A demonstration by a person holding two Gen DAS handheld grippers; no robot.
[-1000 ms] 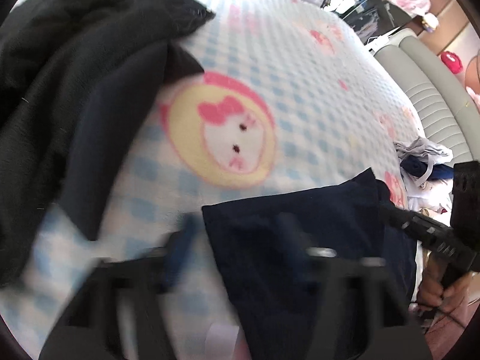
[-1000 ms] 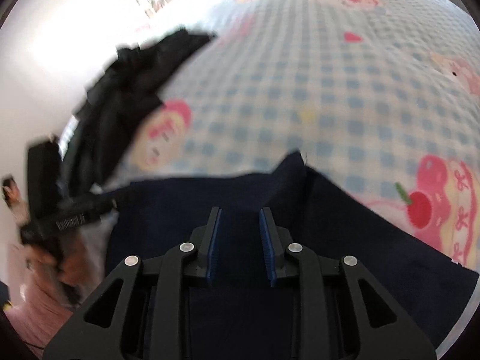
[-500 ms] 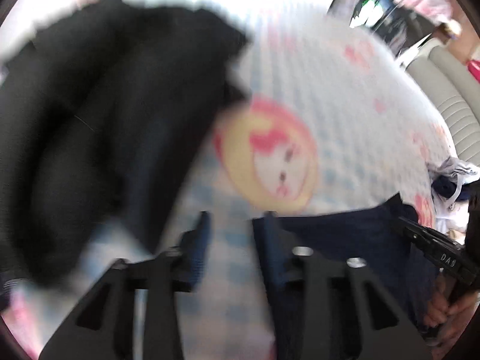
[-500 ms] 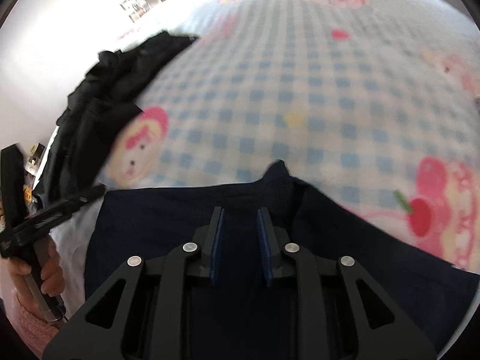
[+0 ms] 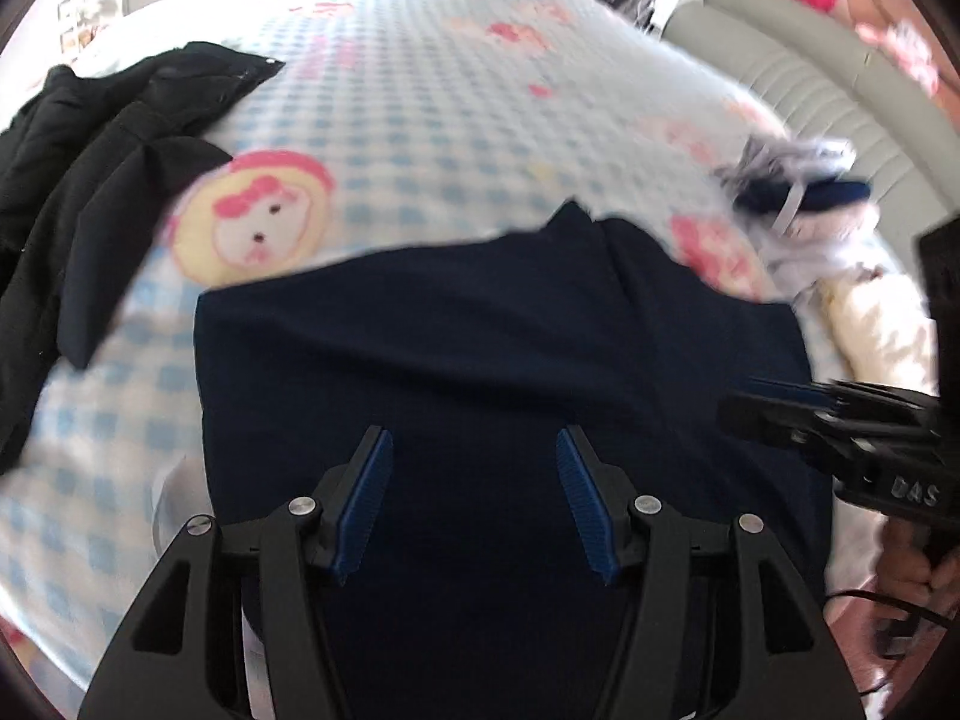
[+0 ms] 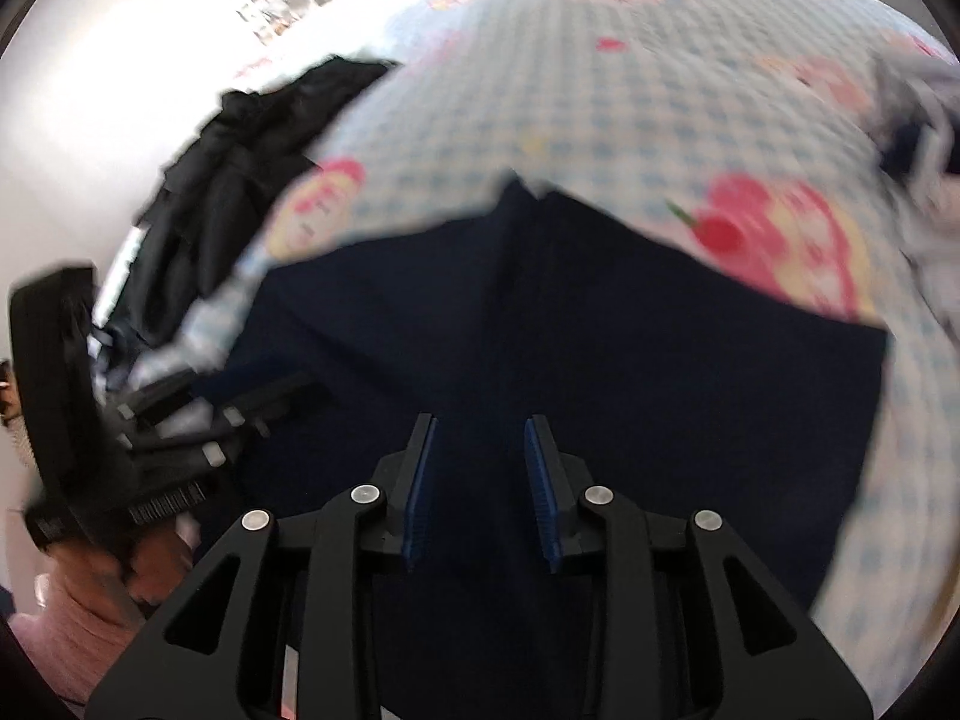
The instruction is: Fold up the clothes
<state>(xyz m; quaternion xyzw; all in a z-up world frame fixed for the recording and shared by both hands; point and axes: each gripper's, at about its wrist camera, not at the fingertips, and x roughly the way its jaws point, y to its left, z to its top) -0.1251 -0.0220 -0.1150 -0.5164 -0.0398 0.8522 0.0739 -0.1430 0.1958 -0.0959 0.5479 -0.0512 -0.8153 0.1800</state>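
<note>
One navy garment [image 5: 492, 348] lies spread on the checked bedspread [image 5: 420, 120], looking soft, light and limp; best pinched at a corner or hem. The left gripper [image 5: 474, 492] hovers with jaws wide, the right gripper [image 6: 483, 474] narrower, both empty.

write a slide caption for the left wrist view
Open left gripper poised over a navy garment on a checked cartoon-print blanket, black clothes piled beside it.
</note>
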